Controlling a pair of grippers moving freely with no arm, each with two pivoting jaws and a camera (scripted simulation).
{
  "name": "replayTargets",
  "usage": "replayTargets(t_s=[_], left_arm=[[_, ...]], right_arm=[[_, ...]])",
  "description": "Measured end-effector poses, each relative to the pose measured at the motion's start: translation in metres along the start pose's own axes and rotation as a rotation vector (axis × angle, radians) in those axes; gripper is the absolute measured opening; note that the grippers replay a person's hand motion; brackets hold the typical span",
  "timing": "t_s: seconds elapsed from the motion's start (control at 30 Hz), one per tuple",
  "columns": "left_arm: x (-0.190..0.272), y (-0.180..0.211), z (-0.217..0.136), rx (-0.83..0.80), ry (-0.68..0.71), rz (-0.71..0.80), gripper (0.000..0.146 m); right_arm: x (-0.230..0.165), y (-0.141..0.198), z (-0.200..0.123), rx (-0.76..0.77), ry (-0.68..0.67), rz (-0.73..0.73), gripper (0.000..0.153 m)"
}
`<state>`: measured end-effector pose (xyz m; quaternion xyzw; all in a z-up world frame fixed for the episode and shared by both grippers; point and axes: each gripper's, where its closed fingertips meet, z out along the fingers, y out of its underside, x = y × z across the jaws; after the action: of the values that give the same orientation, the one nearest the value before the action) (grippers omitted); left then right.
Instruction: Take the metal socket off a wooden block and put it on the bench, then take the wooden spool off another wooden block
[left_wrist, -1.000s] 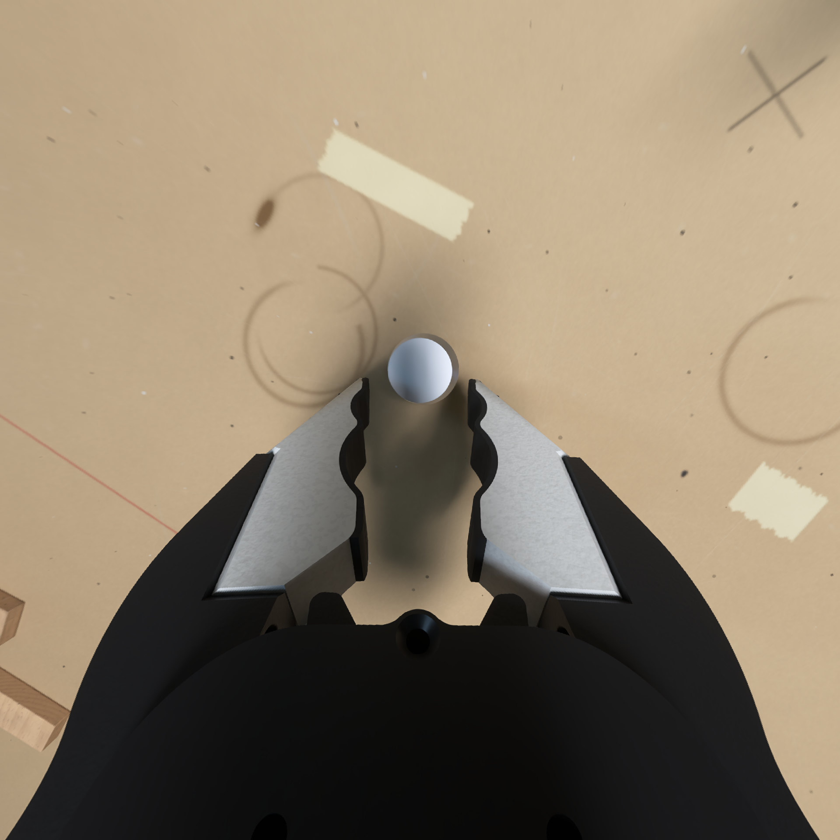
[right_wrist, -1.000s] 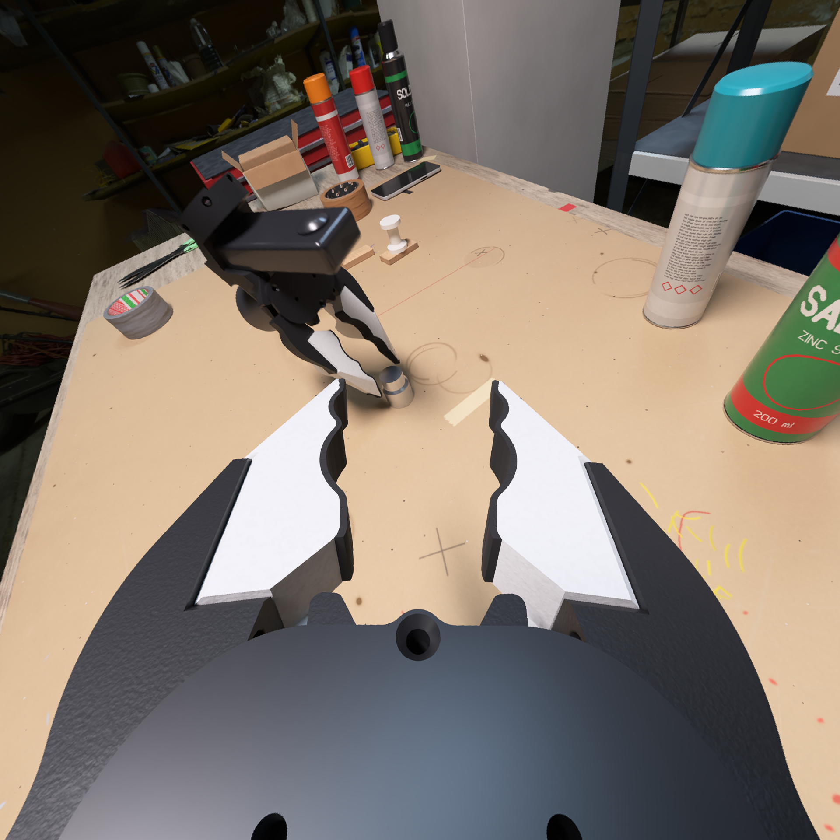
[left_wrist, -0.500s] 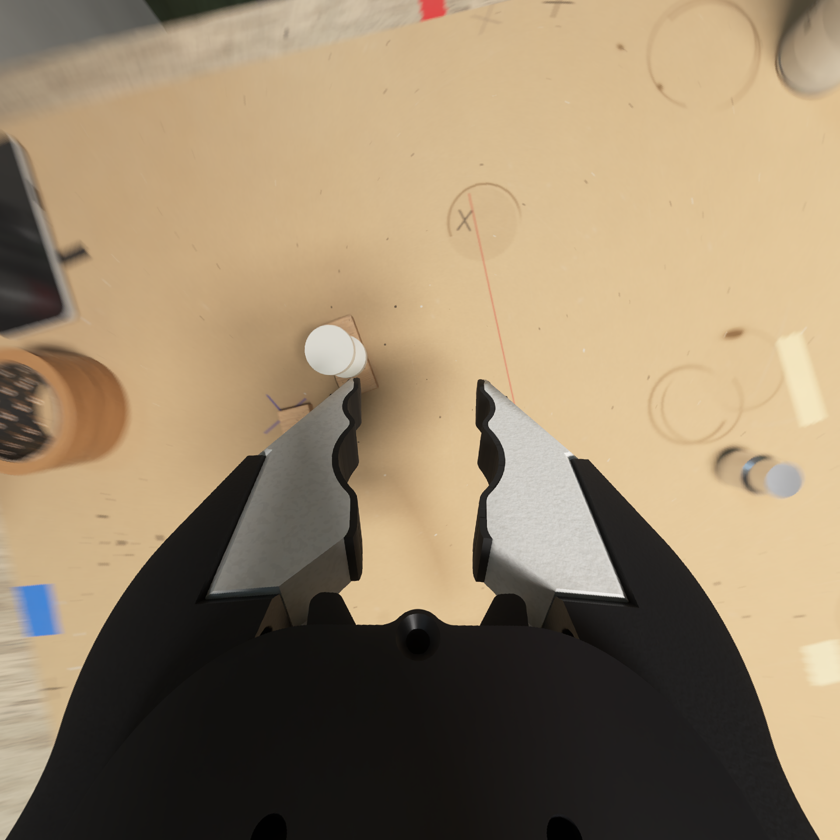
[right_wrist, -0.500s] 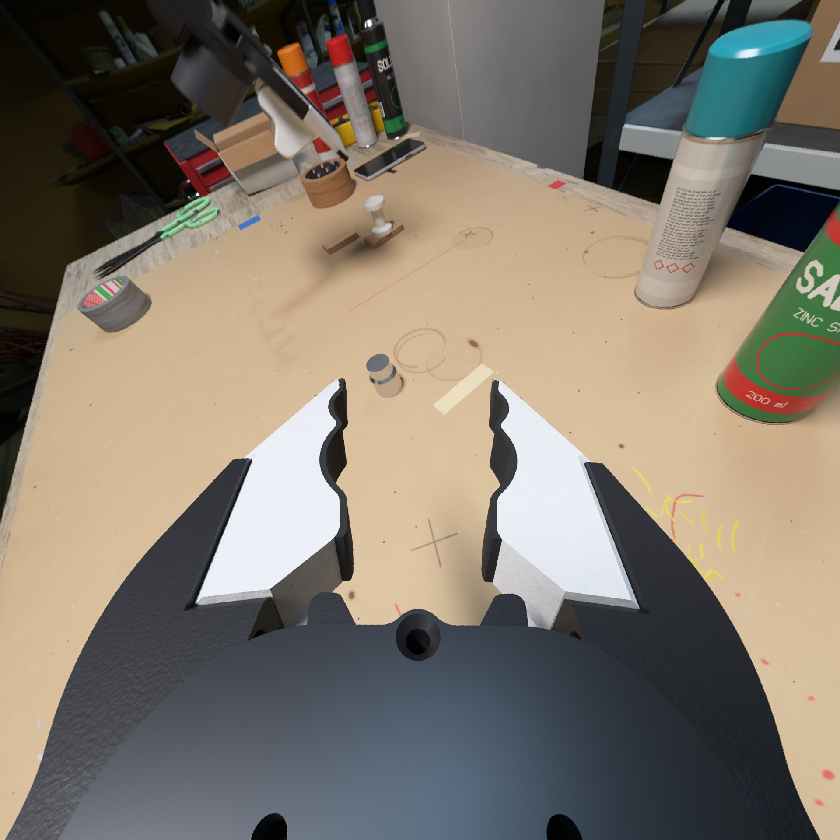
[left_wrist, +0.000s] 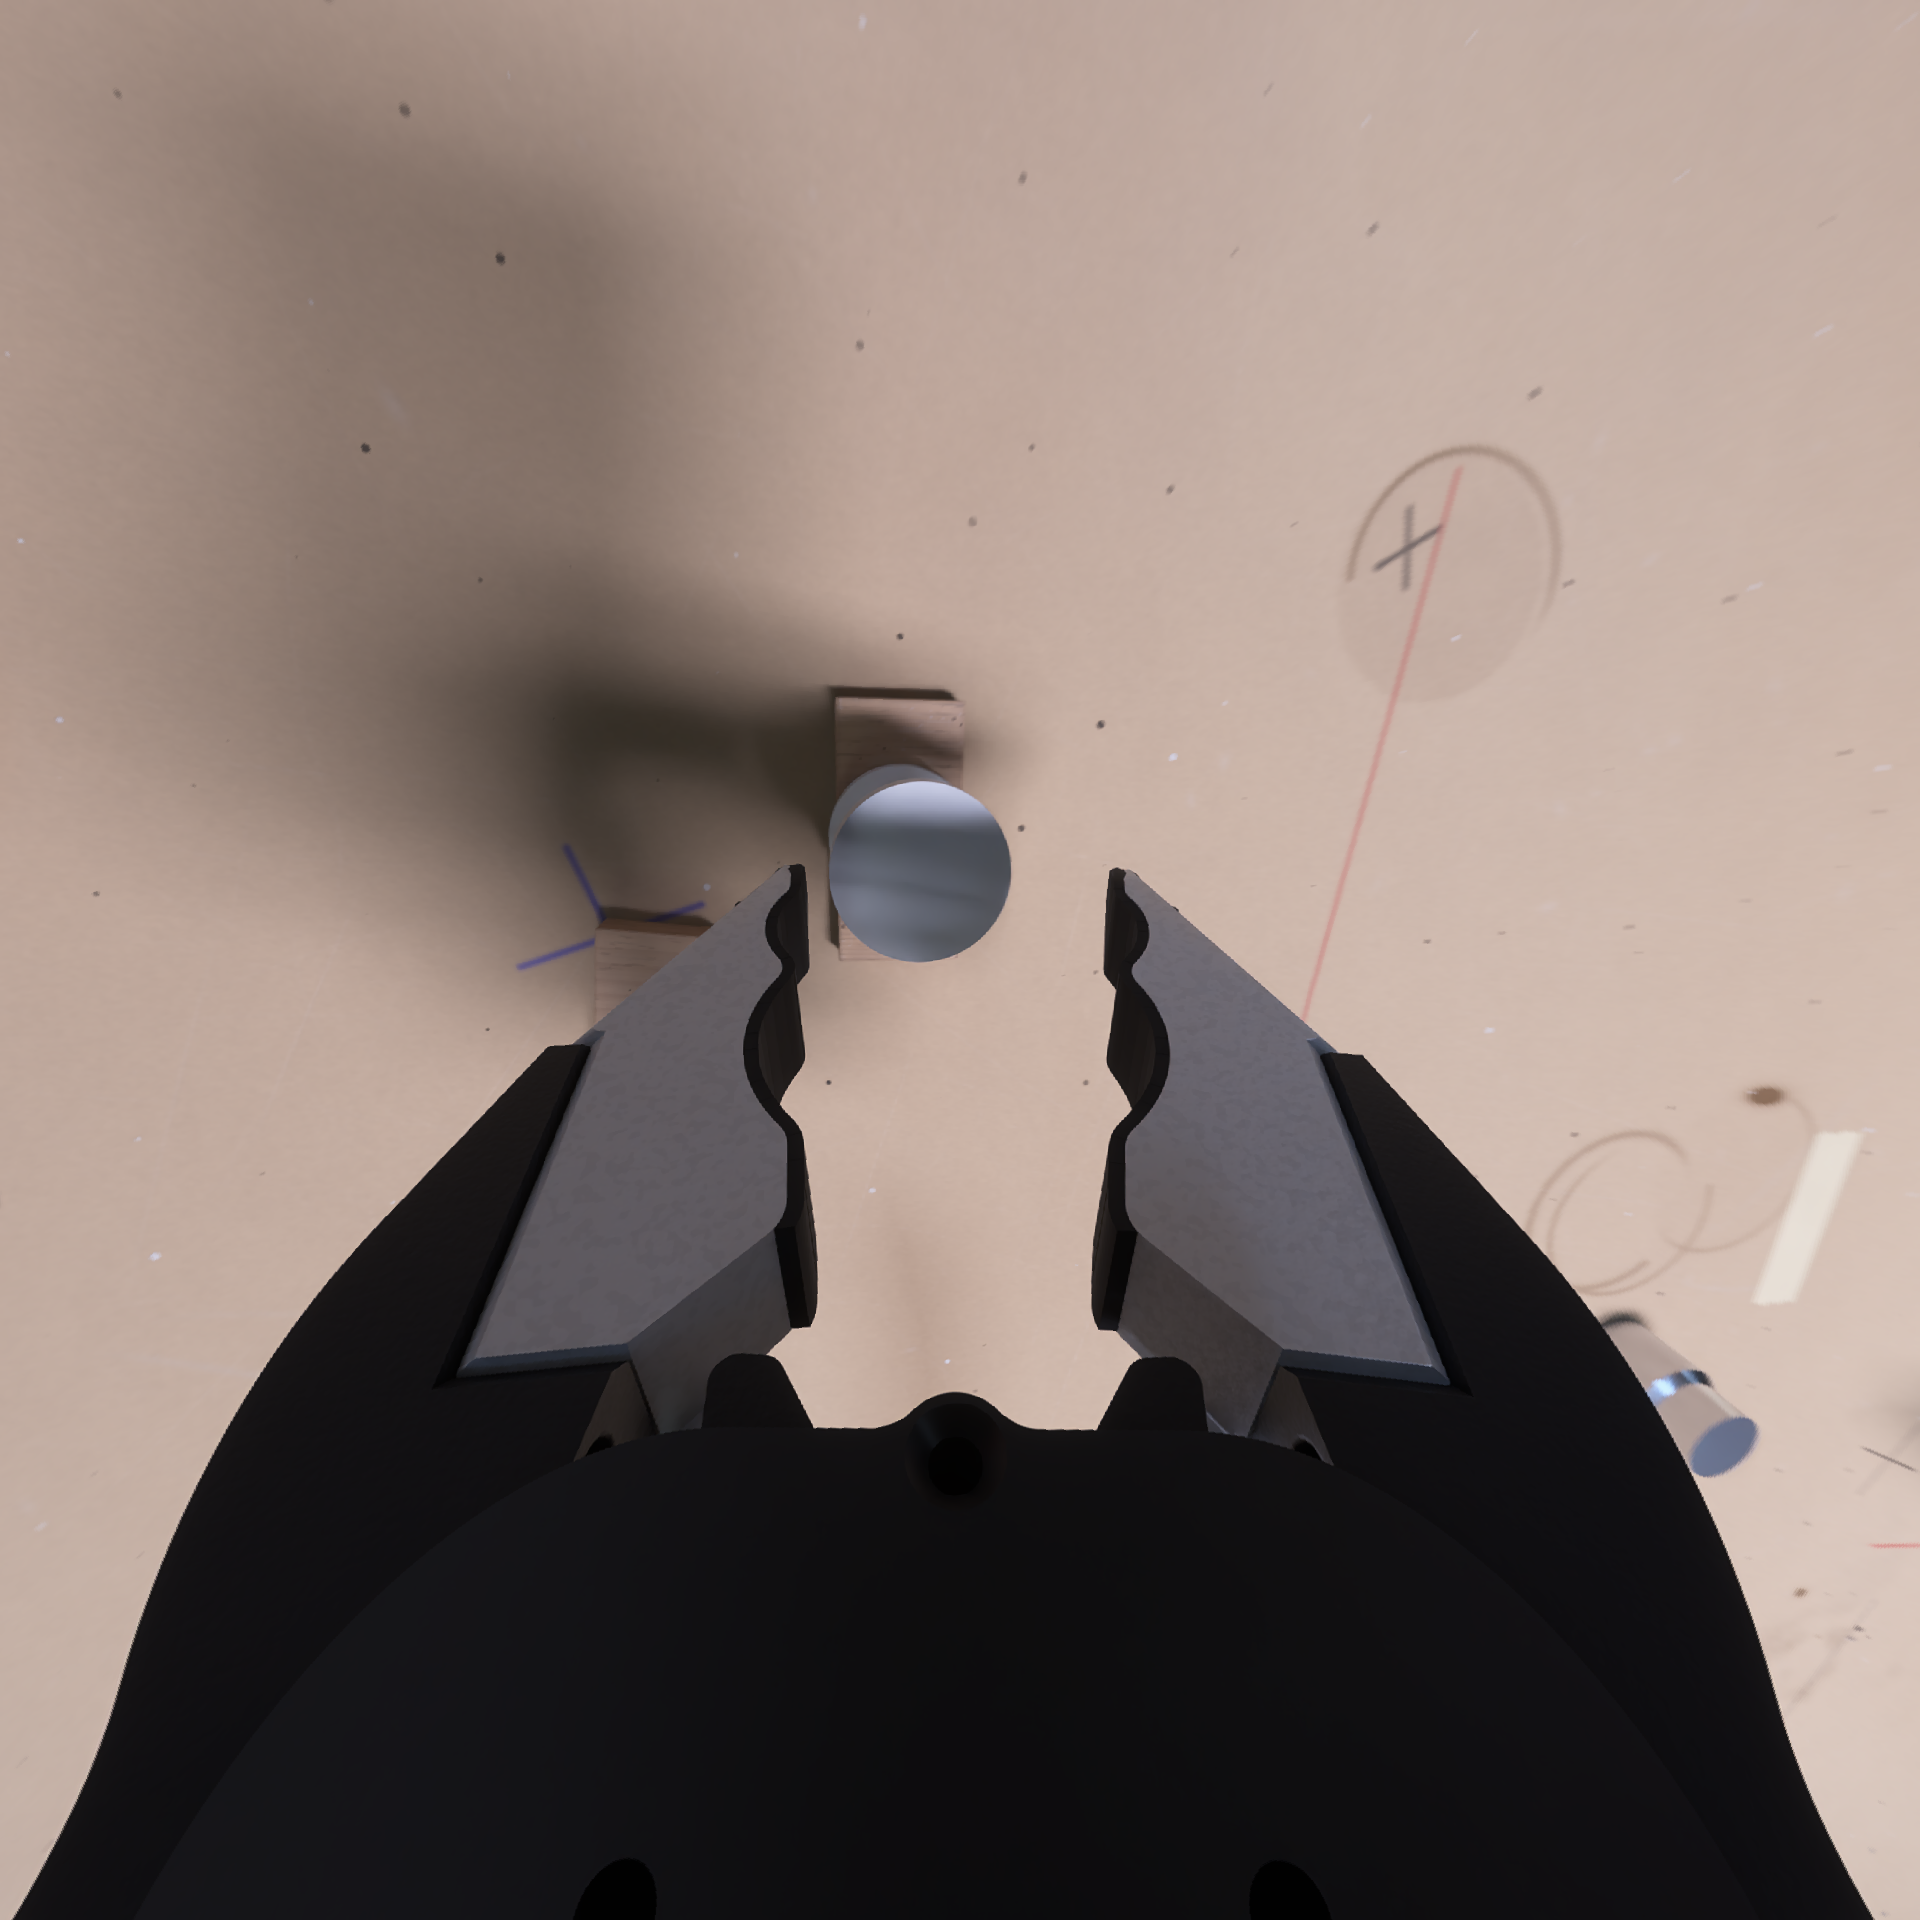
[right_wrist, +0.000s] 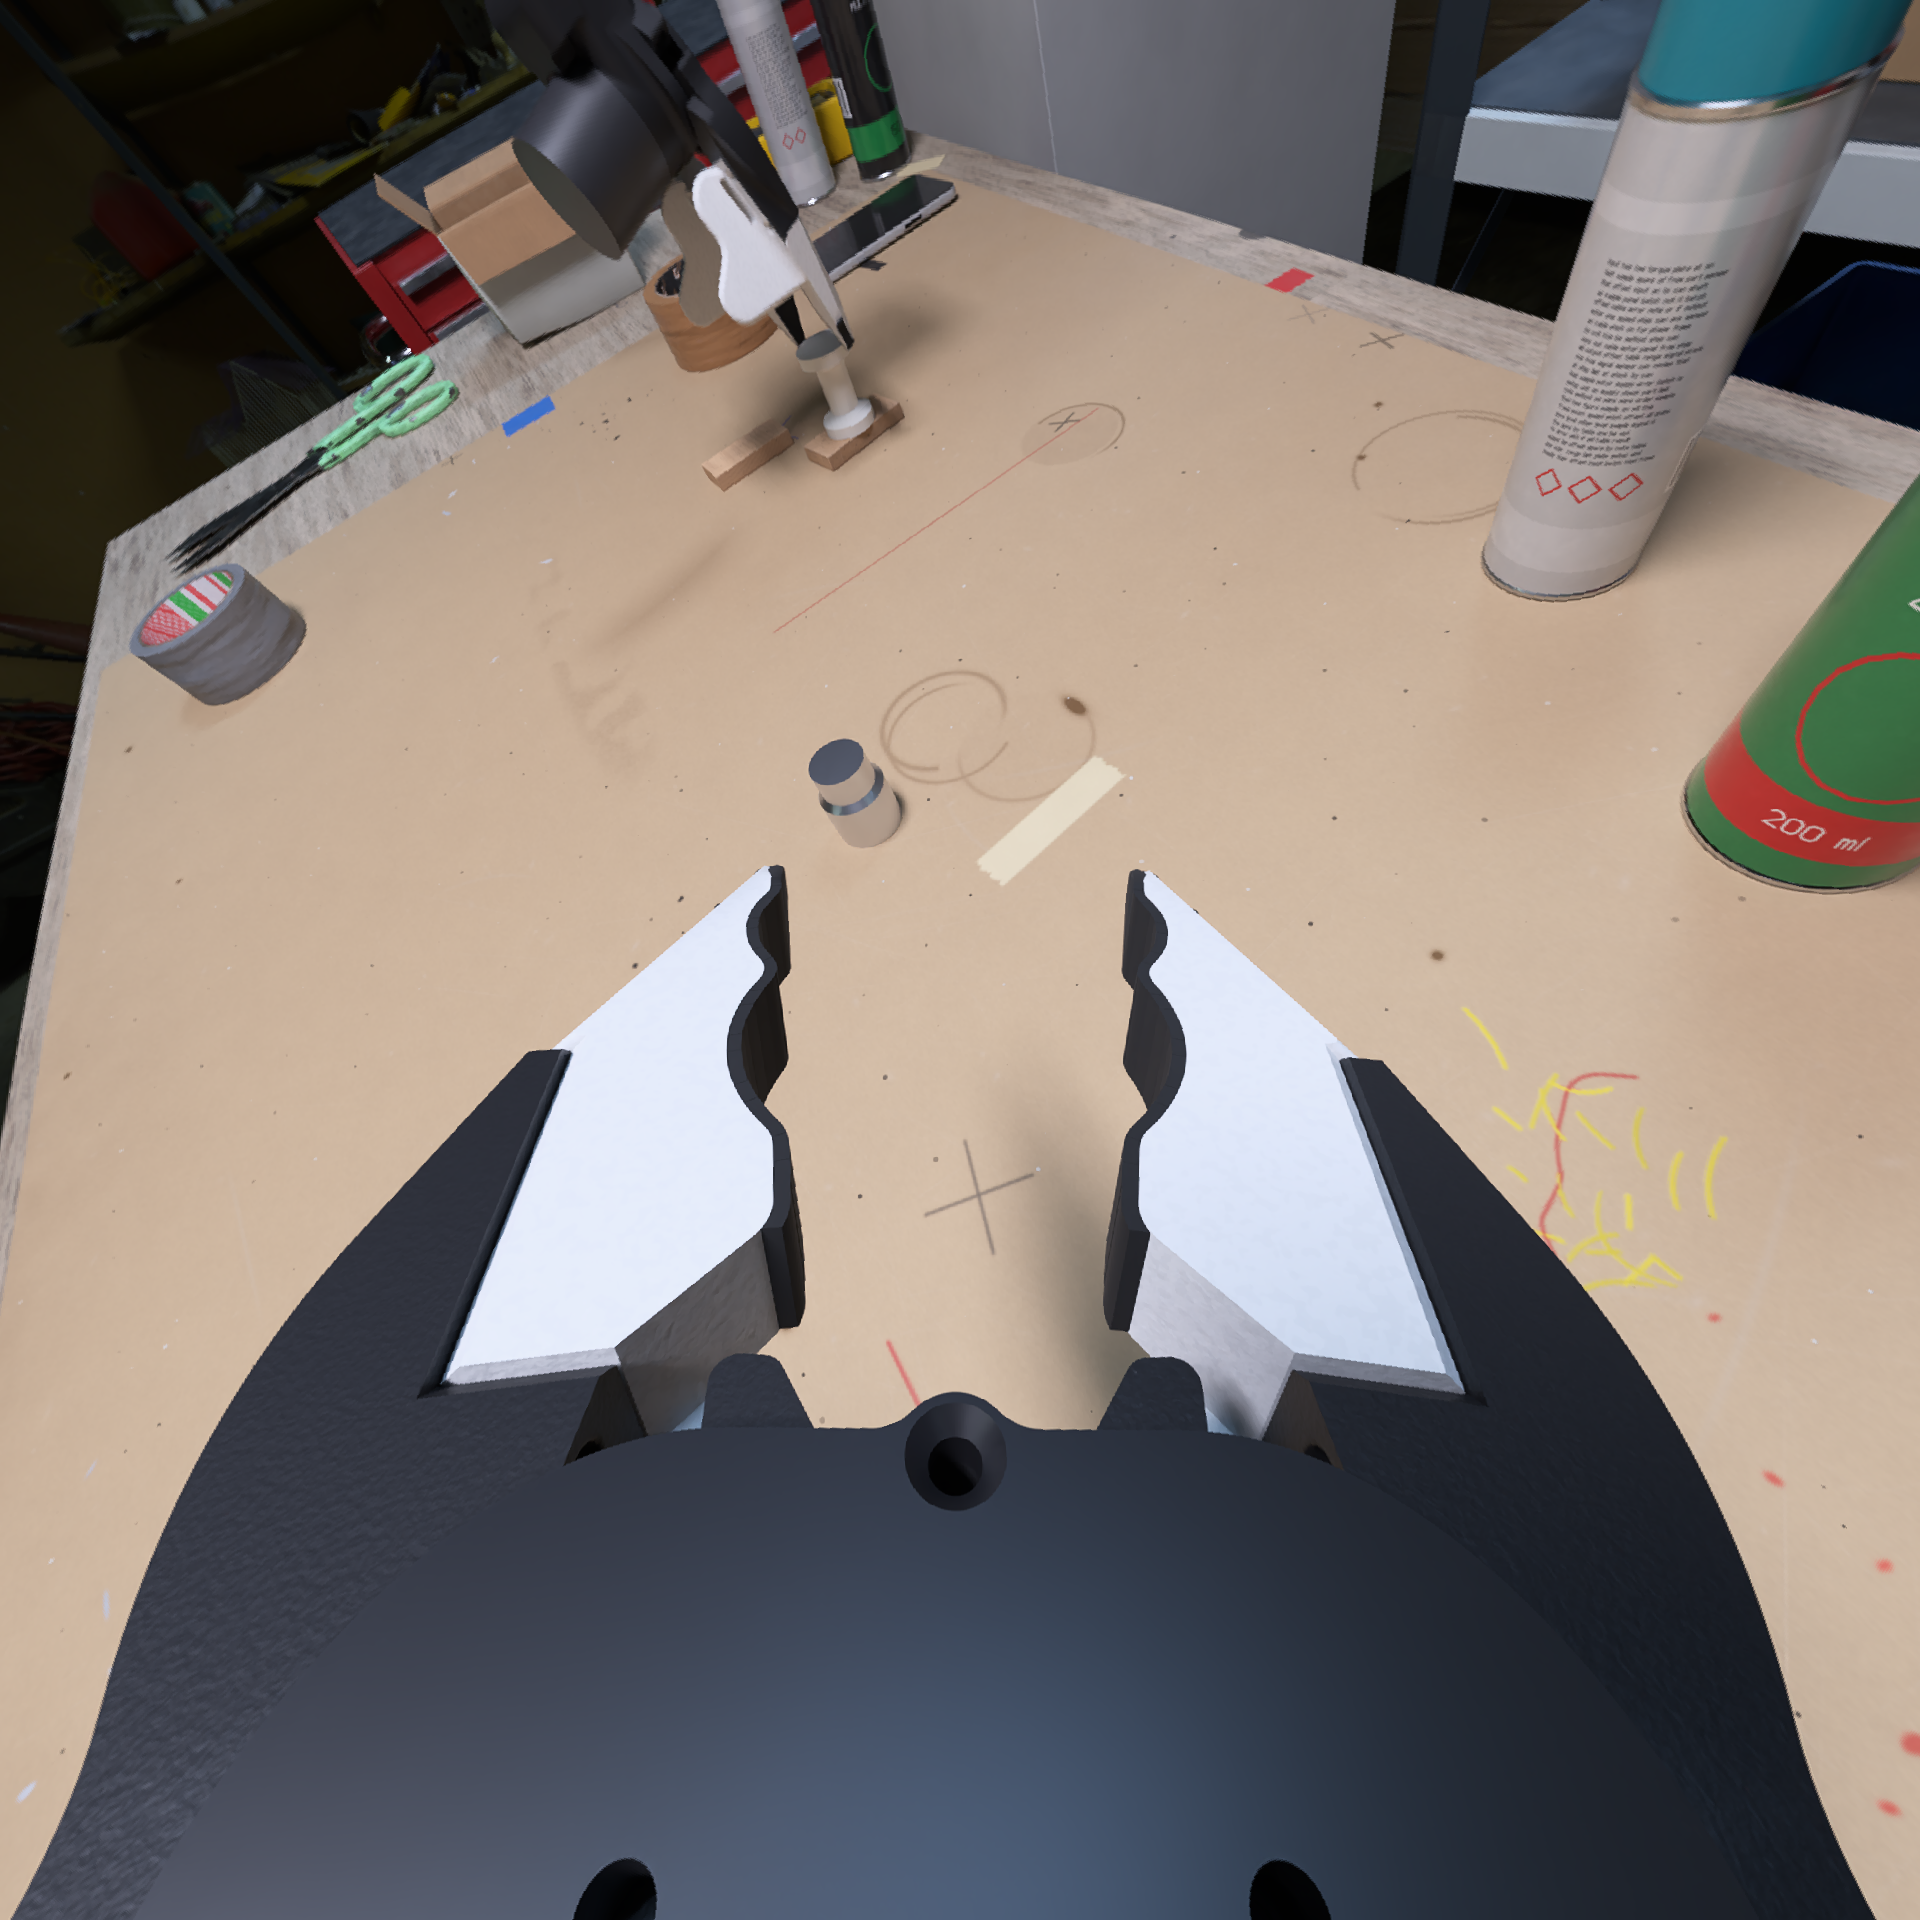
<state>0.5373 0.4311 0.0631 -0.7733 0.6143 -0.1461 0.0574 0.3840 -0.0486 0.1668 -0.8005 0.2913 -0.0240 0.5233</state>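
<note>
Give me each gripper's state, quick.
Left gripper: open, empty, above the spool on its block.
Right gripper: open, empty, over the bench.

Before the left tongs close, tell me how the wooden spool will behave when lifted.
The wooden spool stands upright on a narrow wooden block, so a sideways nudge could well tip it. Its round flanges would probably let it roll if dropped. It looks rigid and light, and the waist under the top flange should hold between the open left tongs.
</note>
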Motion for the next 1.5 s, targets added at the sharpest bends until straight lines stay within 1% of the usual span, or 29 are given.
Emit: replayTargets(t_s=[0.13,0.2,0.3,0.37,0.43,0.5,0.6,0.67,0.77,0.9,1.0,1.03,1.07,1.13,1.17,1.2,1.27,1.33,1.4,1.5], left_arm=[[-0.006,0.006,0.009,-0.055,-0.106,0.034,0.058],[-0.009,0.007,0.012,-0.056,-0.160,0.056,0.057],[-0.008,0.009,0.019,-0.069,-0.178,0.063,0.056],[-0.010,0.011,0.022,-0.071,-0.195,0.068,0.053],[-0.011,0.011,0.024,-0.062,-0.192,0.066,0.044],[-0.012,0.010,0.024,-0.046,-0.178,0.062,0.040],[-0.011,0.007,0.019,-0.016,-0.141,0.066,0.040],[-0.008,0.003,0.012,0.024,-0.089,0.062,0.040],[0.002,-0.003,-0.008,0.068,-0.002,0.087,0.040],[0.024,-0.009,-0.047,0.152,0.103,0.159,0.040],[0.051,-0.007,-0.078,0.221,0.128,0.278,0.040],[0.070,-0.001,-0.087,0.235,0.175,0.336,0.040],[0.095,0.010,-0.095,0.232,0.252,0.401,0.040],[0.149,0.044,-0.104,0.194,0.425,0.555,0.040],[0.172,0.063,-0.103,0.177,0.474,0.639,0.040],[0.190,0.079,-0.099,0.174,0.490,0.730,0.040],[0.212,0.106,-0.080,0.180,0.426,0.896,0.040],[0.226,0.127,-0.057,0.152,0.388,1.004,0.040],[0.234,0.145,-0.038,0.106,0.405,1.061,0.040],[0.235,0.161,-0.013,0.042,0.383,1.116,0.040]], right_arm=[[0.002,-0.003,-0.004,0.022,0.000,0.006,0.064],[0.002,-0.004,-0.007,0.033,0.002,0.001,0.064],[0.002,-0.005,-0.010,0.040,0.000,0.000,0.064],[0.003,-0.005,-0.011,0.042,0.001,0.002,0.064],[0.004,-0.005,-0.014,0.044,0.008,0.001,0.064],[0.005,-0.006,-0.017,0.051,0.012,0.001,0.064],[0.006,-0.008,-0.021,0.073,0.009,0.007,0.064],[0.007,-0.008,-0.022,0.079,0.008,0.013,0.063],[0.007,-0.008,-0.023,0.080,0.011,0.015,0.063],[0.008,-0.008,-0.023,0.074,0.021,0.008,0.064],[0.007,-0.008,-0.022,0.067,0.023,0.002,0.064],[0.007,-0.008,-0.022,0.065,0.022,0.003,0.064],[0.008,-0.008,-0.021,0.064,0.022,0.003,0.064],[0.007,-0.007,-0.020,0.060,0.021,0.003,0.064],[0.007,-0.007,-0.020,0.058,0.020,0.002,0.064],[0.007,-0.007,-0.020,0.055,0.018,0.001,0.064],[0.005,-0.006,-0.019,0.051,0.018,-0.004,0.064],[0.005,-0.006,-0.020,0.049,0.022,-0.009,0.064],[0.005,-0.005,-0.020,0.044,0.029,-0.010,0.064],[0.006,-0.005,-0.020,0.043,0.026,-0.008,0.064]])
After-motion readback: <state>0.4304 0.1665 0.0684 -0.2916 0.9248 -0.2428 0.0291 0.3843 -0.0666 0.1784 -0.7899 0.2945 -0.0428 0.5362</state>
